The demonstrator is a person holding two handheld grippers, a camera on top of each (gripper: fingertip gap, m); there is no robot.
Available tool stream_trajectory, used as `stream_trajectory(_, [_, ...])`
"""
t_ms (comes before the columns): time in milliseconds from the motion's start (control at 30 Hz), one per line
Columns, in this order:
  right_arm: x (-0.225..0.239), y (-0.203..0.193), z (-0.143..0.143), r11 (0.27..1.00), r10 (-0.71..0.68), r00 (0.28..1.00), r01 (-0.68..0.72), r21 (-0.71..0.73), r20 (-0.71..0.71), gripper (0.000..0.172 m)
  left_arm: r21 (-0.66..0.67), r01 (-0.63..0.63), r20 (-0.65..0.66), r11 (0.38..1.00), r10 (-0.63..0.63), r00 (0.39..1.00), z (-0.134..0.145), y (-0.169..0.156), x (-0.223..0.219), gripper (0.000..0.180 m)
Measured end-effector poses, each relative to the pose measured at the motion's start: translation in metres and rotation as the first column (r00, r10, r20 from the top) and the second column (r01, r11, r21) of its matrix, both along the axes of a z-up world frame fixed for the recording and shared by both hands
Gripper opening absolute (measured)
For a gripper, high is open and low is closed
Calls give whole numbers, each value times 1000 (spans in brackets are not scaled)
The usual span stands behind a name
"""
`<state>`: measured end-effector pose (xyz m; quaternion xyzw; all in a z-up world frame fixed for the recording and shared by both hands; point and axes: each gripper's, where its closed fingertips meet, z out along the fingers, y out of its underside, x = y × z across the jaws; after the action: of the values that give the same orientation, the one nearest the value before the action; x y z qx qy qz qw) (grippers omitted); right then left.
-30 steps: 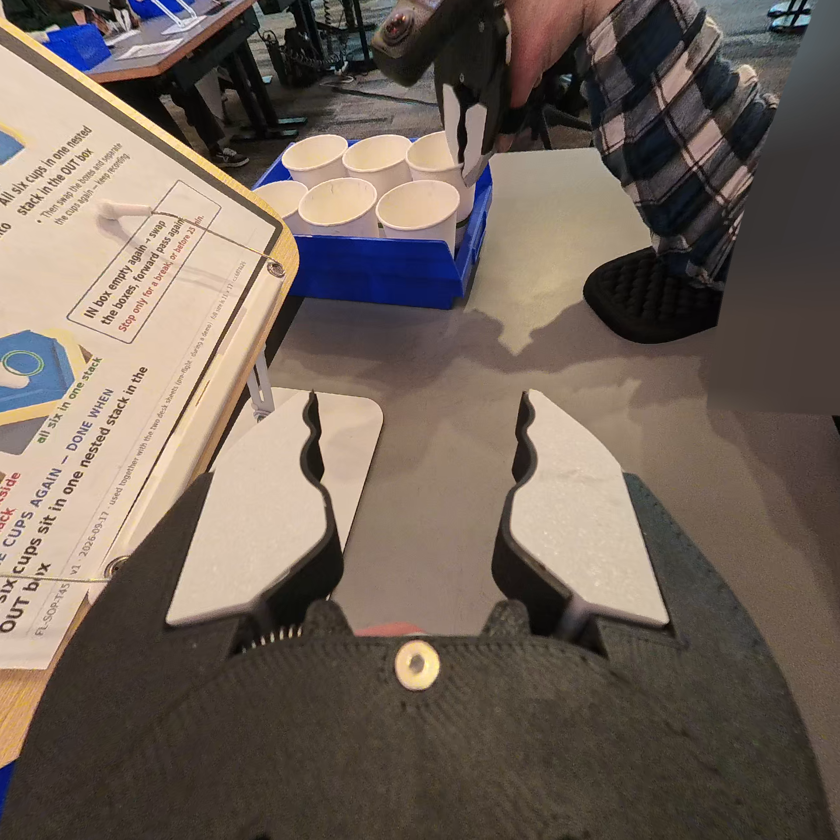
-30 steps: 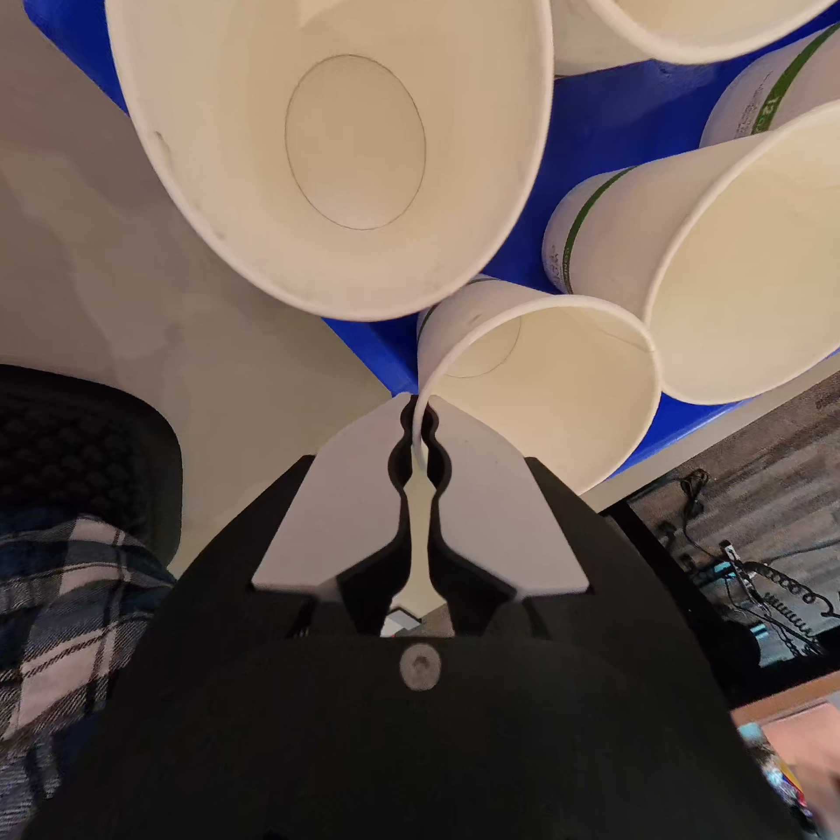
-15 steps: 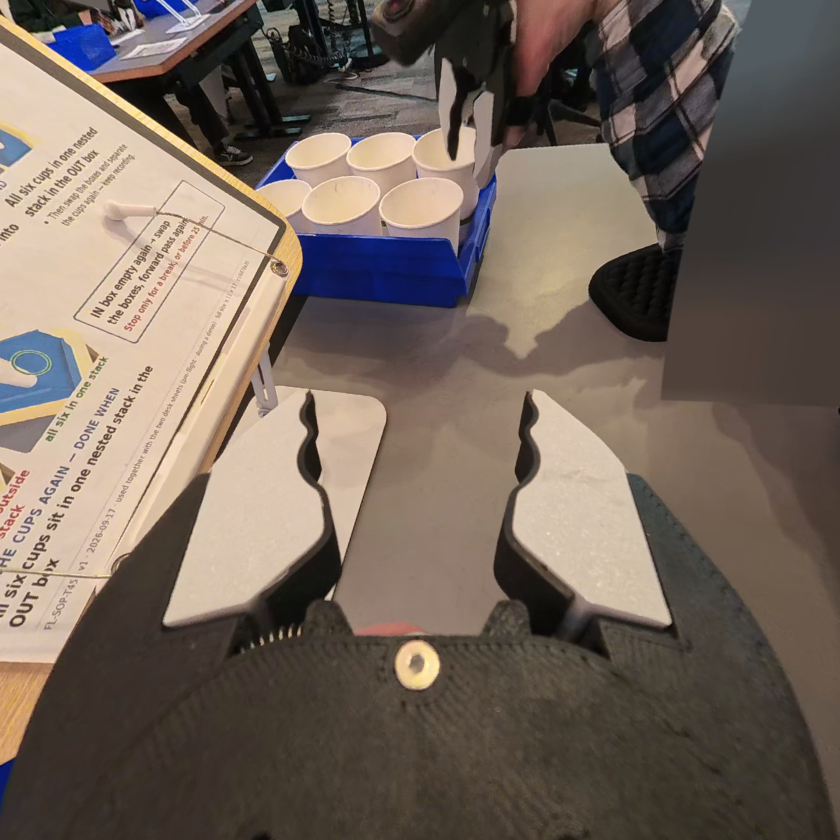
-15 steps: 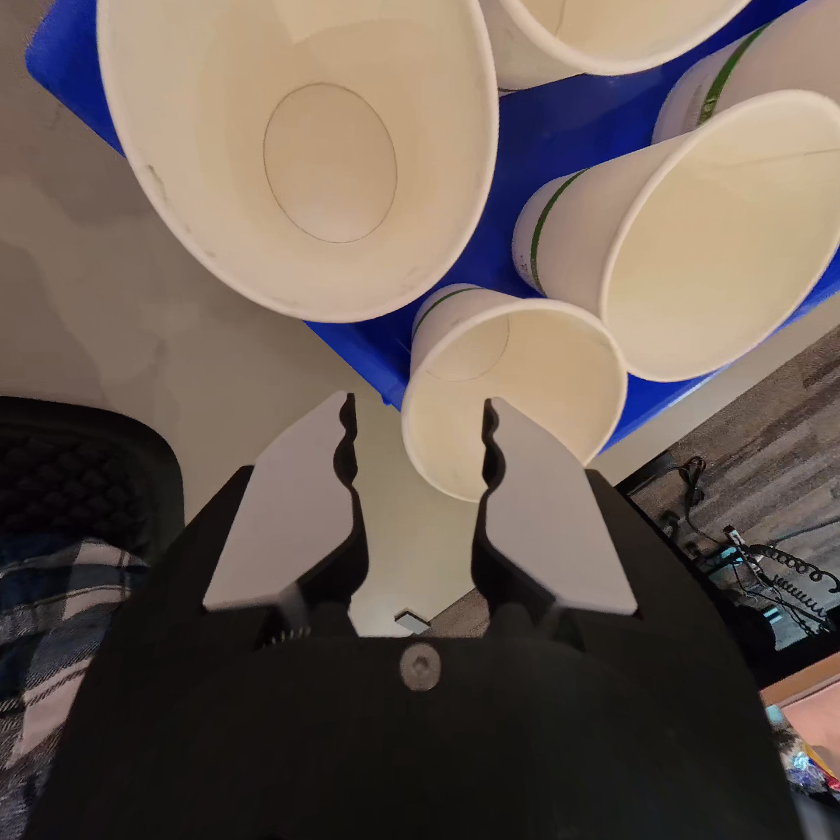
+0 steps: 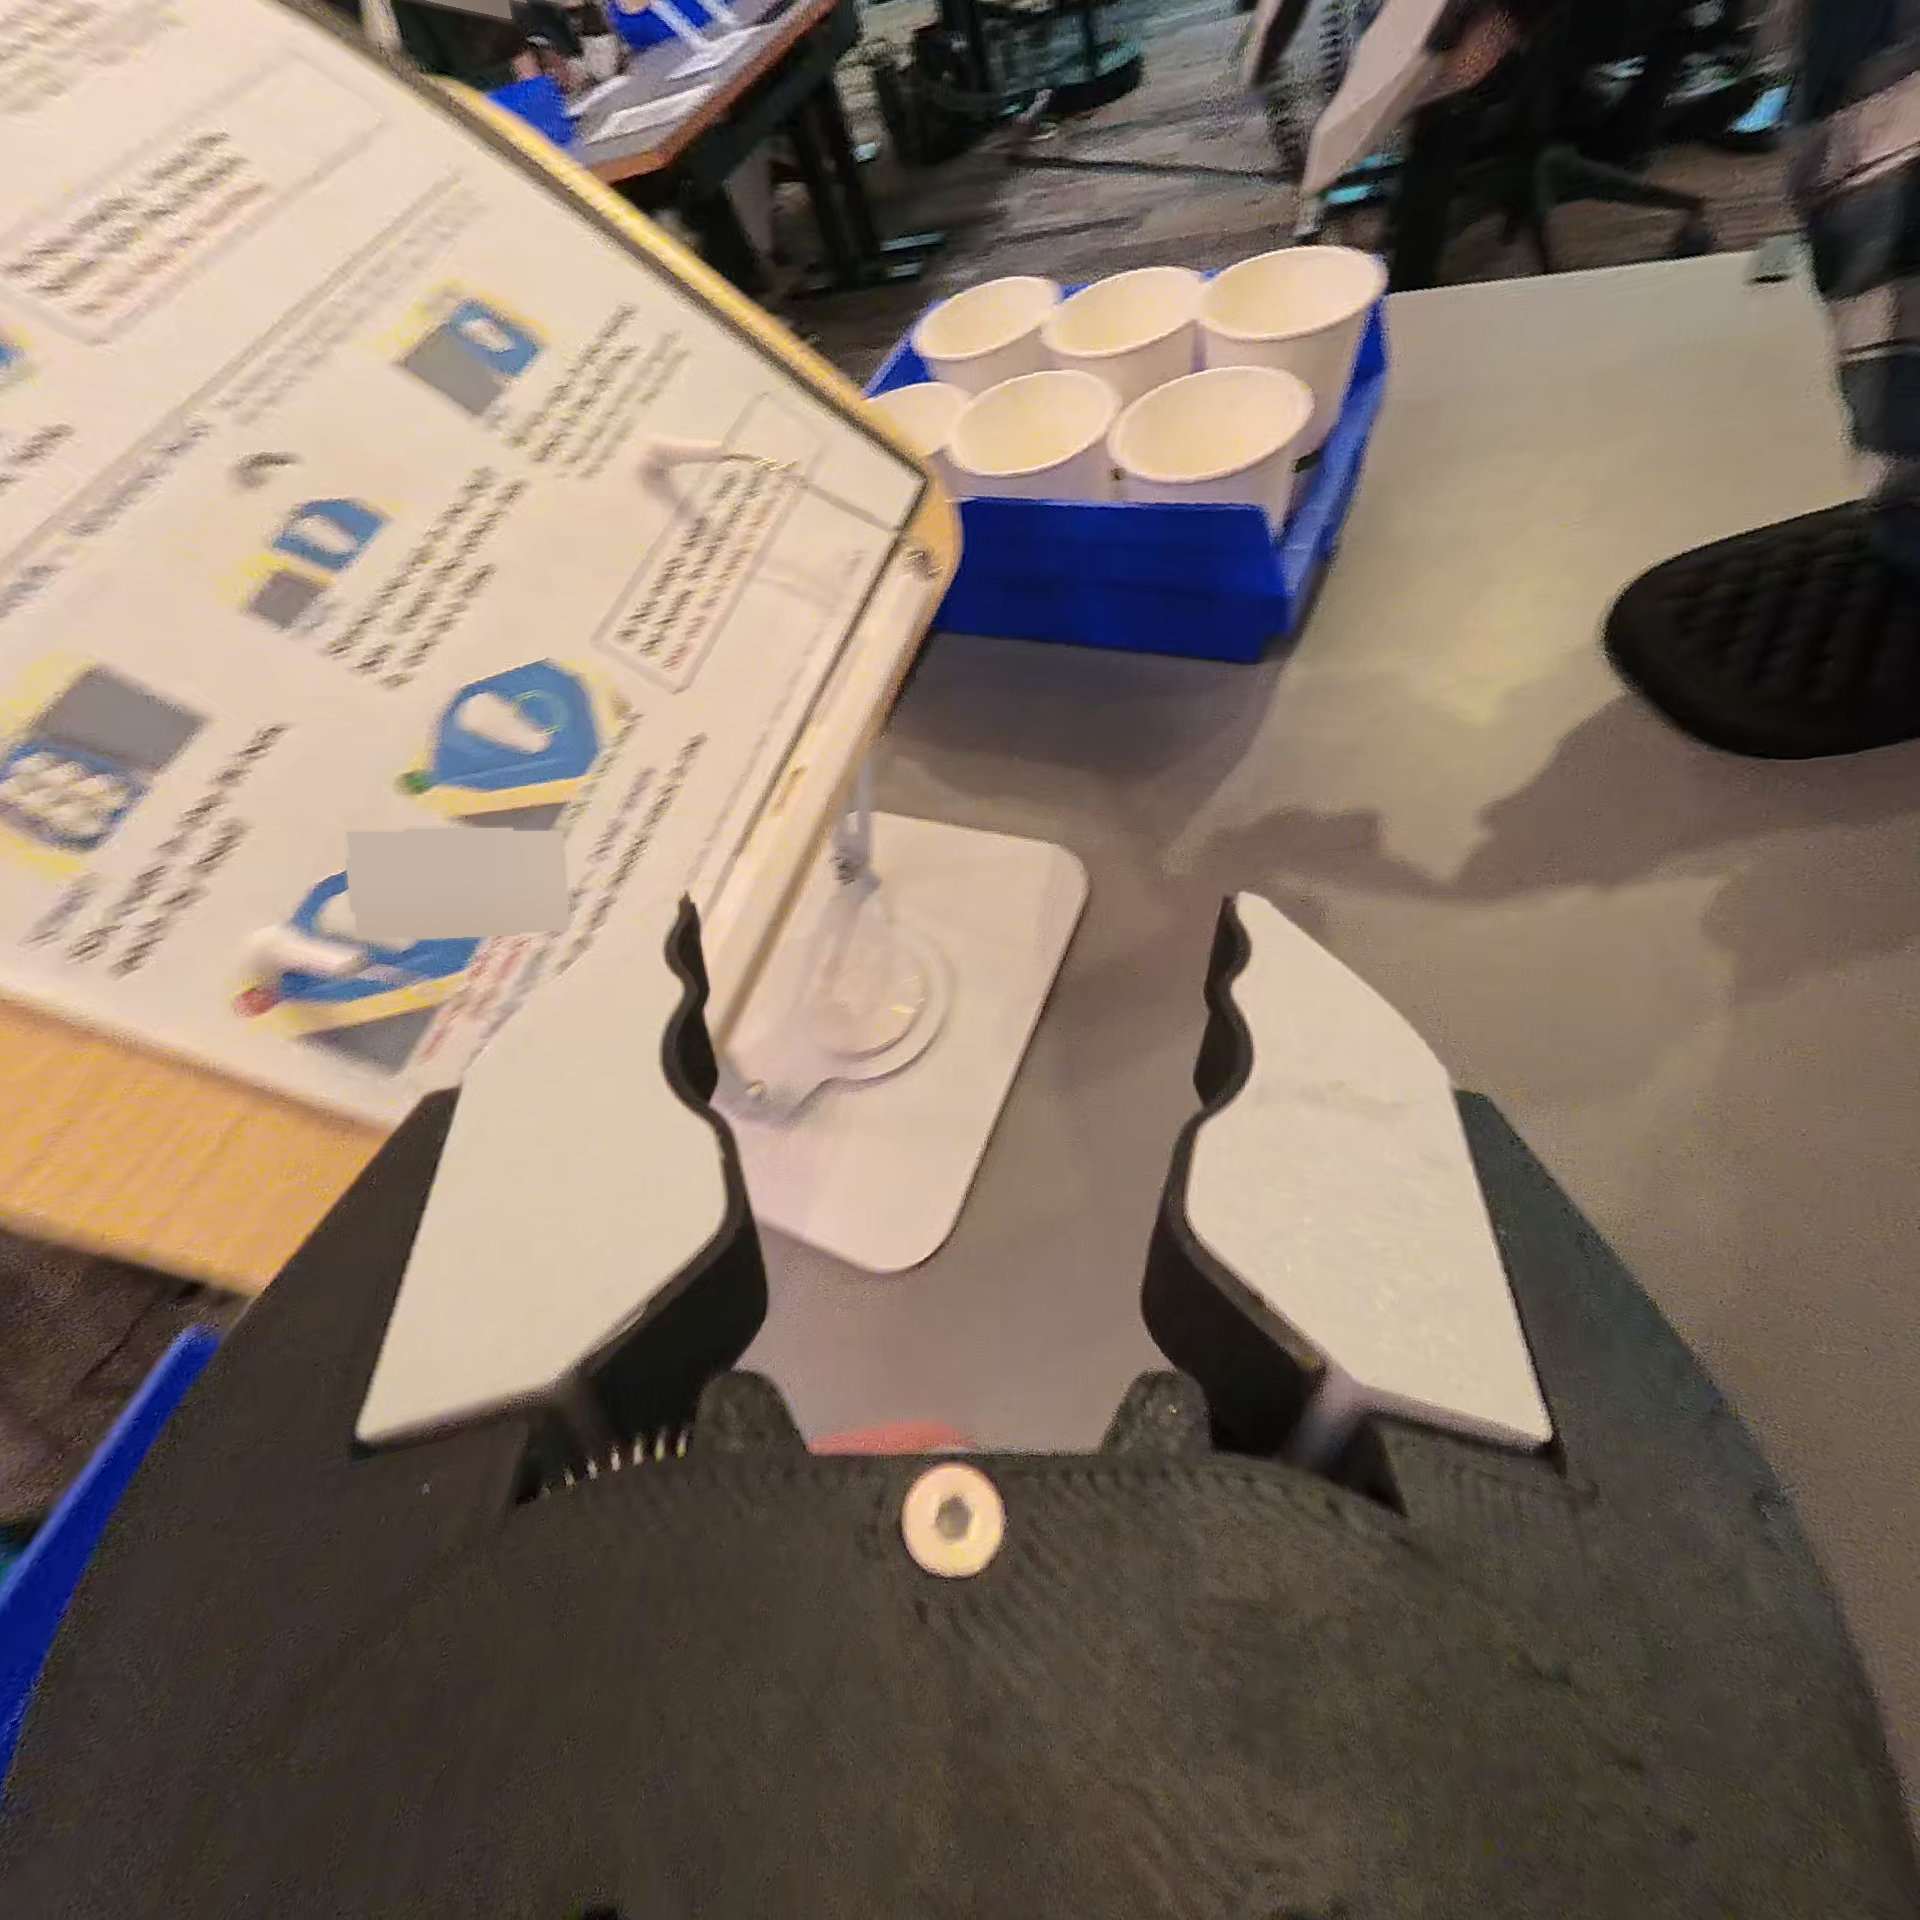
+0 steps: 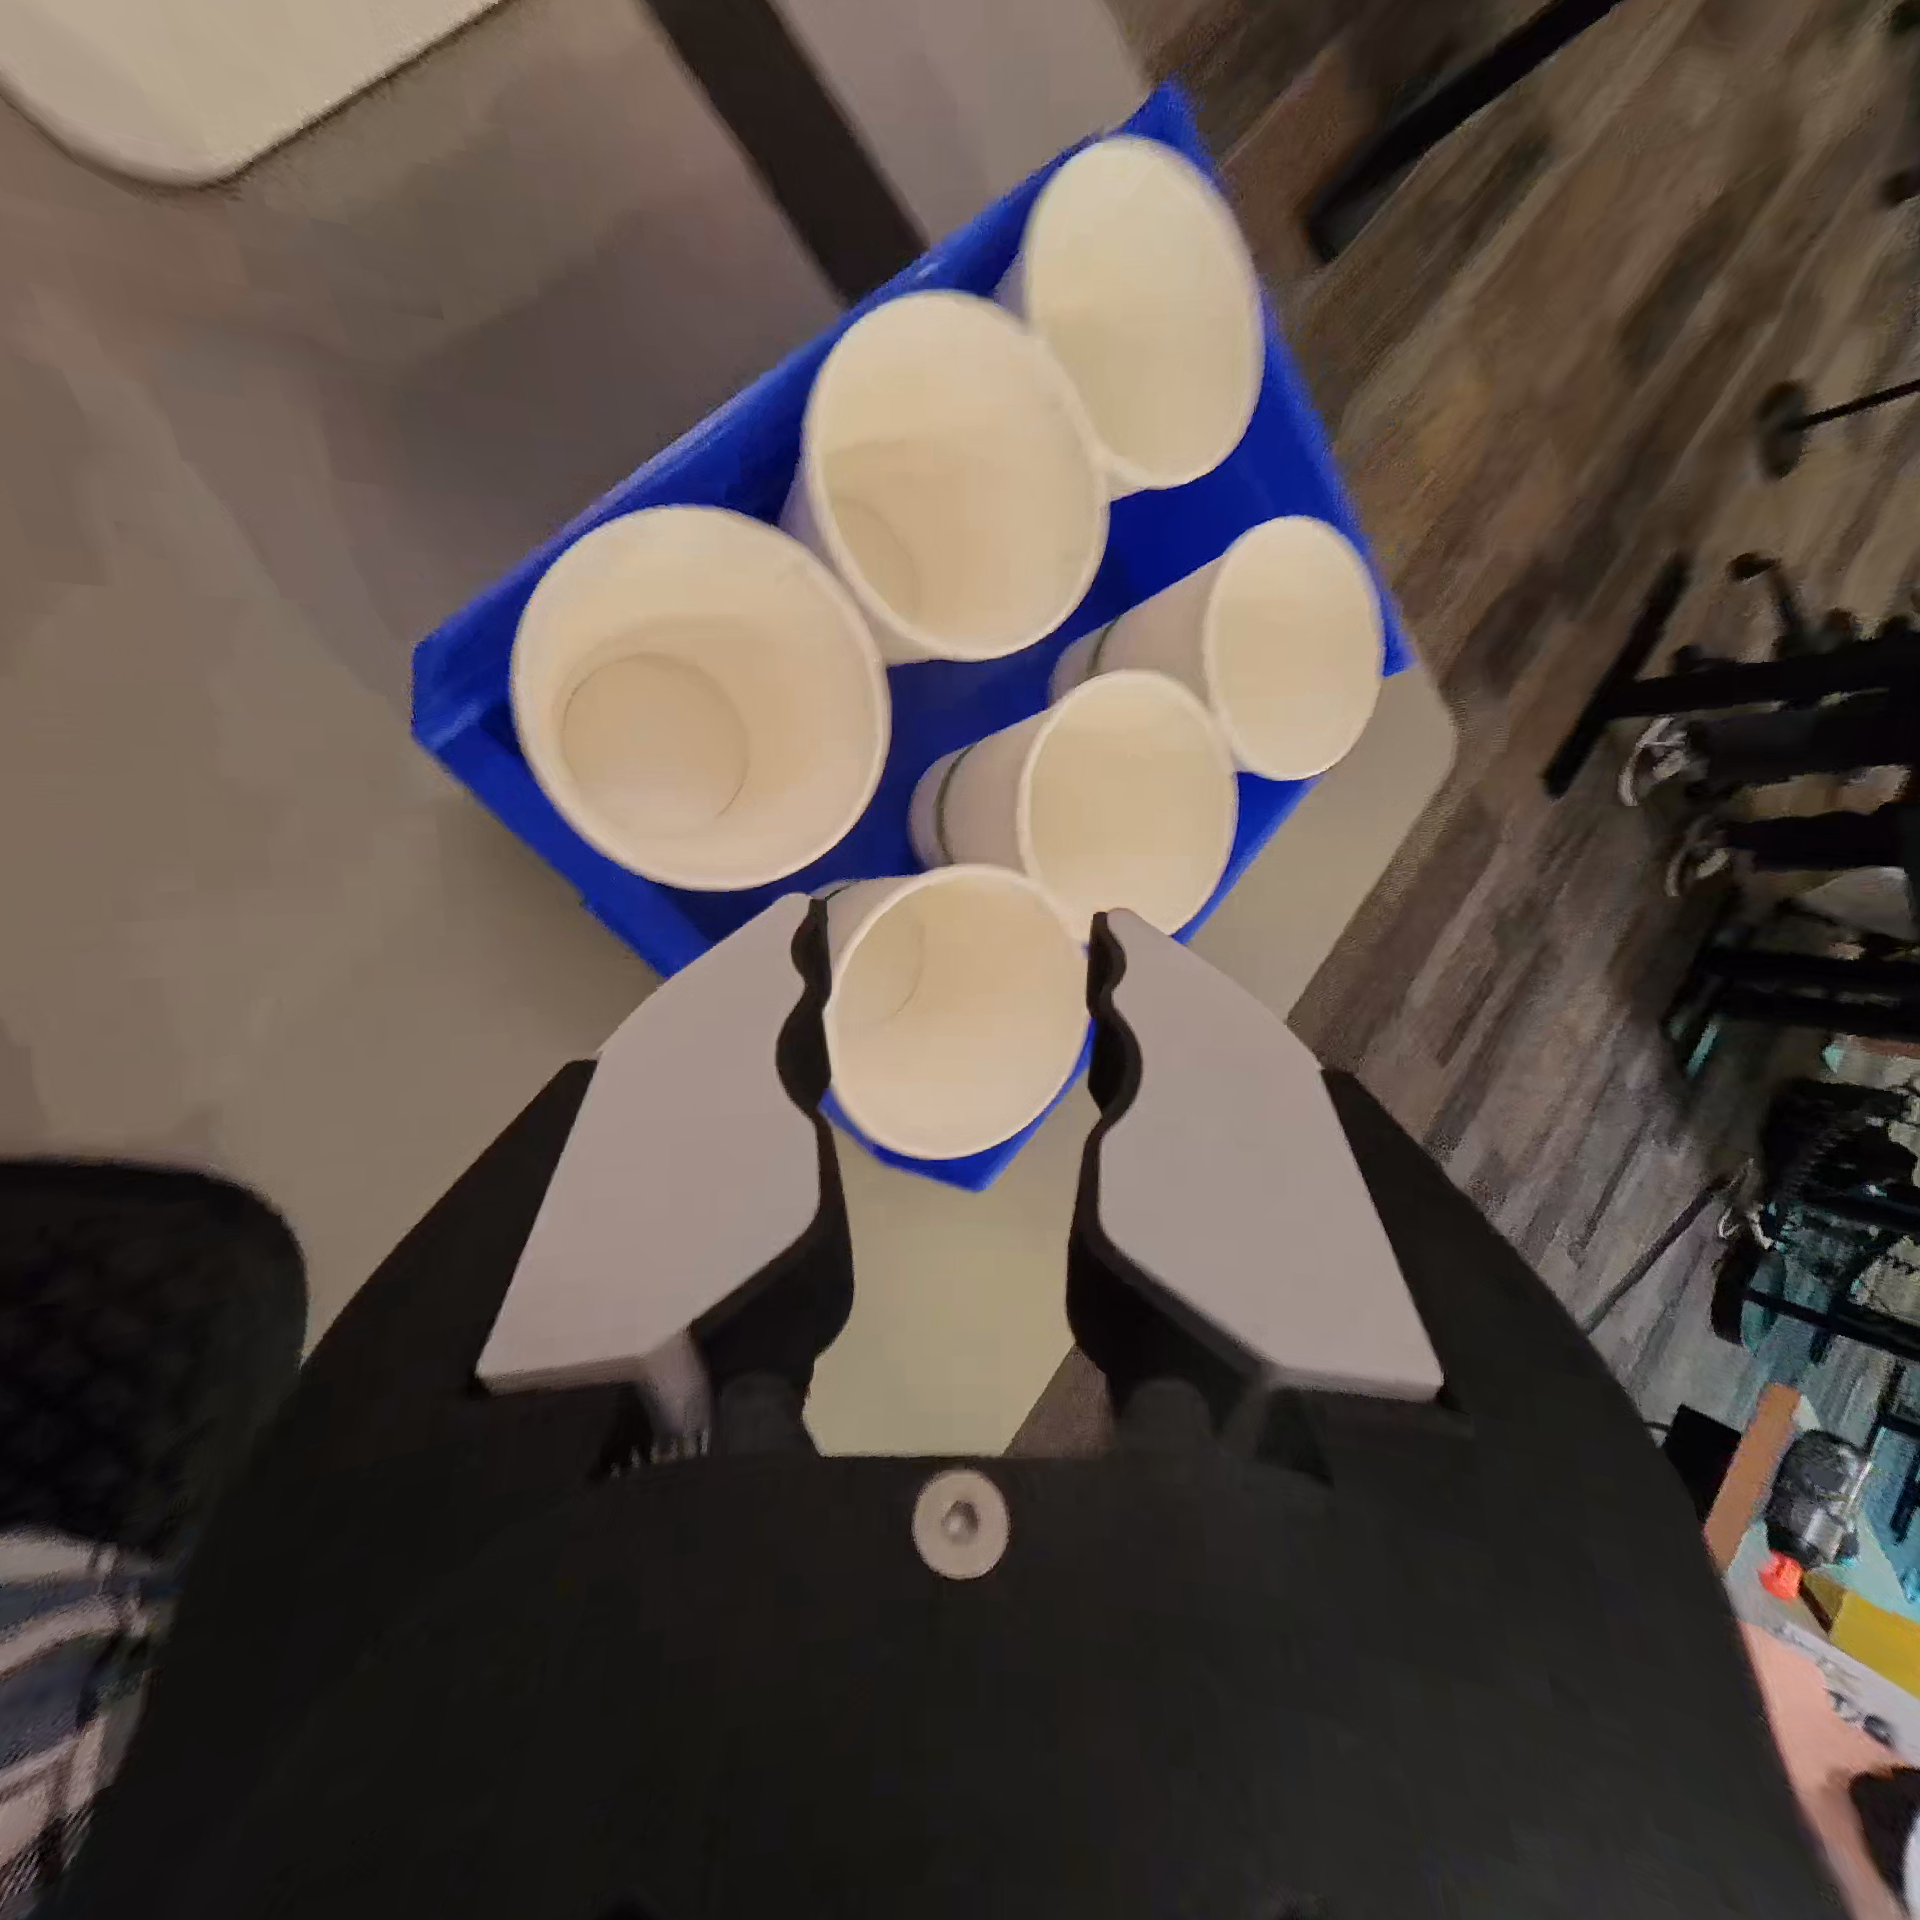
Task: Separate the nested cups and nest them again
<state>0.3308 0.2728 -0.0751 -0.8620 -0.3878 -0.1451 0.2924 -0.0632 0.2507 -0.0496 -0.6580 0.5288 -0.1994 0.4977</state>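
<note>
Right claw (image 6: 951,1023) withdrawn, parted above blue bin (image 6: 499,758) corner.

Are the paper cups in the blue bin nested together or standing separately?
Separately: six white paper cups stand side by side, mouths up, in the blue bin; none is nested in another.

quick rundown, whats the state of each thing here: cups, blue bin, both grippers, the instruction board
cups: six, upright, separate, all standing in the bin
blue bin: on the grey table, full of cups
left gripper: open, nothing held, over the table
right gripper: open, above the bin, holding nothing
instruction board: tilted on its stand
stand base: flat on the table
</note>
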Motion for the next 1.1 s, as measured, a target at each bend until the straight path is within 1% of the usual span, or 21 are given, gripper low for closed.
stream_trajectory(133, [23,22,23,982,-89,992,102,159,-90,46,64,-162,-24,985,164,986,10,28,-48,91])
stream_trajectory(233, [47,33,26,960,-158,978,184,213,-134,47,77,-278,-31,957,281,959,11,48,-89,92])
stream_trajectory(367, [73,43,12,946,-220,959,254,201,-178,48,96,-462,-92,881,470,878,1,75,-157,92])
stream_trajectory(533, [98,52,-10,934,-279,932,320,158,-233,48,41,-642,-124,765,642,757,-20,97,-240,95])
stream_trajectory(667, [104,57,-24,935,-289,909,335,116,-299,49,-52,-734,-143,677,723,676,-49,107,-292,99])
stream_trajectory(800, [111,58,-35,931,-312,894,355,83,-321,48,-165,-776,-176,608,756,630,-82,112,-320,102])
stream_trajectory(900, [111,58,-40,931,-319,878,360,53,-356,48,-204,-796,-214,569,768,604,-101,115,-332,102])
stream_trajectory(967, [110,57,-45,932,-324,865,360,25,-382,48,-222,-801,-241,556,765,597,-111,115,-334,102])
stream_trajectory(1033, [113,55,-52,930,-344,862,367,-10,-373,47,-246,-800,-265,547,756,599,-119,114,-333,101])
stream_trajectory(1100, [117,49,-58,927,-364,869,373,-41,-334,45,-251,-805,-286,537,754,592,-125,114,-334,99])
